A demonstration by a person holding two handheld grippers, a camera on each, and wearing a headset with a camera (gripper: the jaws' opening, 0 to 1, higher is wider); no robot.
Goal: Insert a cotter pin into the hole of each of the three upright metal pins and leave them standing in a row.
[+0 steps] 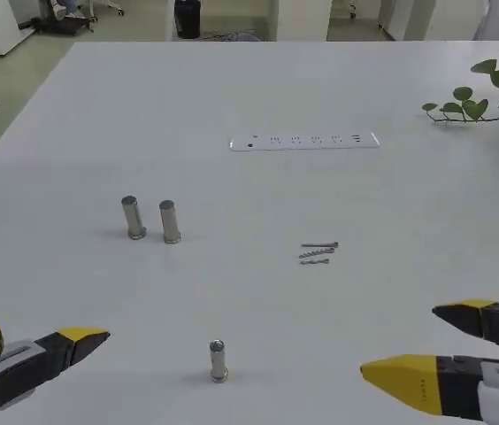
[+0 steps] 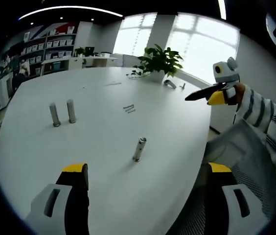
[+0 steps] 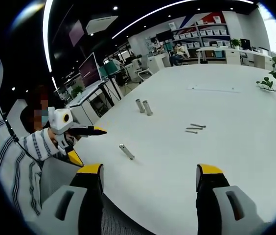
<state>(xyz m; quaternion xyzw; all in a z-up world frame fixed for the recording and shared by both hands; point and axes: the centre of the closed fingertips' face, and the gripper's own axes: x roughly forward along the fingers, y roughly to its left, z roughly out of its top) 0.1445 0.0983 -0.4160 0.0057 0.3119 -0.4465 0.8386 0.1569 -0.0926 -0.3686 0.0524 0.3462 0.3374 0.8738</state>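
Two upright metal pins (image 1: 131,217) (image 1: 169,221) stand side by side at the table's left. A third upright pin (image 1: 218,360) stands alone near the front edge, between my grippers. Three cotter pins (image 1: 318,252) lie flat together on the table, right of centre. My left gripper (image 2: 147,169) is open and empty, low at the front left, with the lone pin (image 2: 138,149) just ahead of its jaws. My right gripper (image 1: 400,341) is open and empty at the front right, short of the cotter pins (image 3: 195,128).
A white power strip (image 1: 304,141) lies across the far middle of the table (image 1: 249,97). A trailing green plant (image 1: 488,88) reaches in at the far right. Office chairs and a dark bin stand on the floor beyond the far edge.
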